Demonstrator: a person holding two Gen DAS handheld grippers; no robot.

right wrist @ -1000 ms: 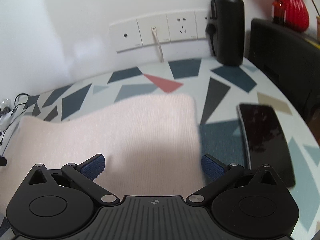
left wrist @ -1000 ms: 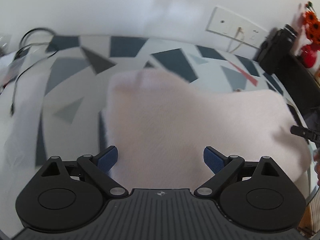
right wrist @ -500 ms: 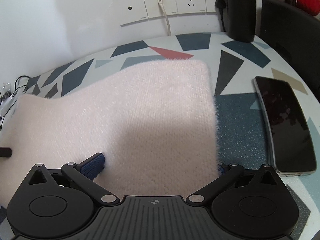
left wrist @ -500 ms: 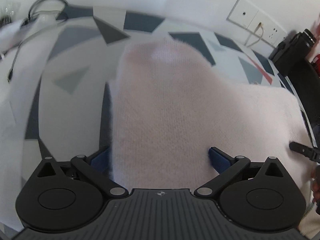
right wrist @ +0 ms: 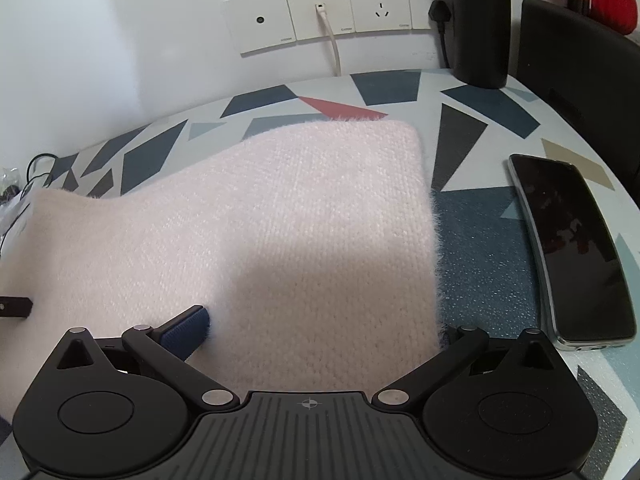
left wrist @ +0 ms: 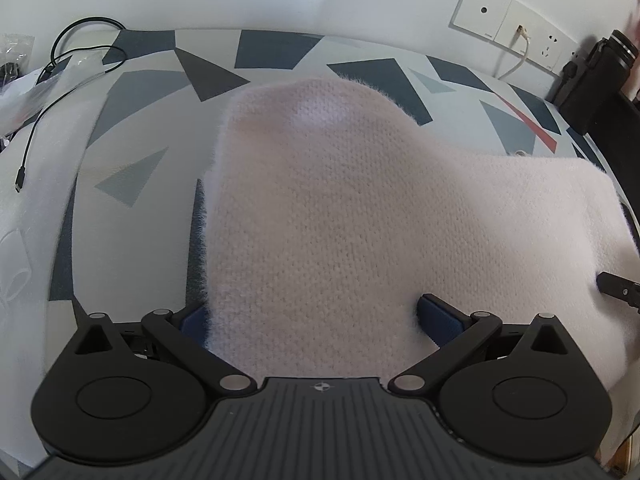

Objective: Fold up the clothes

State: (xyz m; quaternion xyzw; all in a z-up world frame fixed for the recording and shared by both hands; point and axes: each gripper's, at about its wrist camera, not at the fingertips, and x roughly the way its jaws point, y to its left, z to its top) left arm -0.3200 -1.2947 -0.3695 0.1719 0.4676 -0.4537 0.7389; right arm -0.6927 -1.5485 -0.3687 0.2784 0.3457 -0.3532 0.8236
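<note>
pink sweater (left wrist: 360,220) lying lengthwise across both tongs, left tongs (left wrist: 320,320) and right tongs (right wrist: 320,328) wide apart, straddling its near edge

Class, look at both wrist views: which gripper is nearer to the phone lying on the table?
Right. The right gripper sits at the pink knit's right edge, with the phone just beyond it. The left gripper works the knit's far end.

Right of the pink knit (right wrist: 280,232), a strip of bare table (right wrist: 480,240) lies open, hemmed by the phone (right wrist: 576,248). Behind, a black bottle (right wrist: 476,20) and wall sockets (right wrist: 320,16) block the way. Cables (left wrist: 60,76) clutter the far left.
</note>
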